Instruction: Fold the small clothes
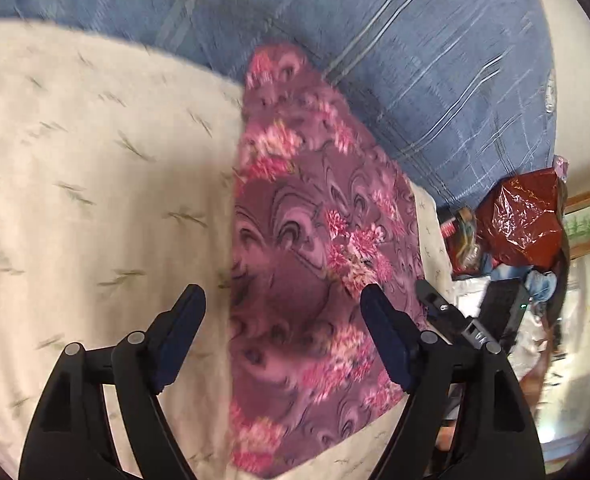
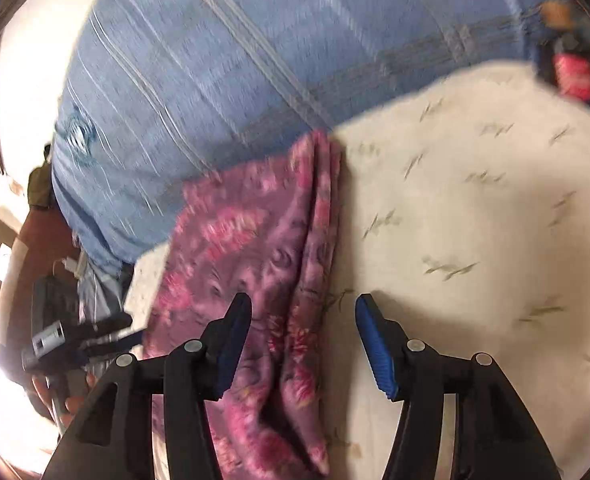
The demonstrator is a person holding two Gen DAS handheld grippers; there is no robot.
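A purple cloth with pink flowers lies on a cream sheet printed with small green sprigs. In the left wrist view it runs as a long, flat strip from the blue blanket down towards me. My left gripper hangs open above it, with the left finger over the sheet and the right finger over the cloth. In the right wrist view the same cloth shows folded layers along its right edge. My right gripper is open and straddles that edge without the pads pressing on it. The right gripper's tip also shows beside the cloth.
A blue plaid blanket covers the bed beyond the sheet. A red plastic bag and clutter sit off the bed's far corner. In the right wrist view the left gripper shows at the left, past the cream sheet.
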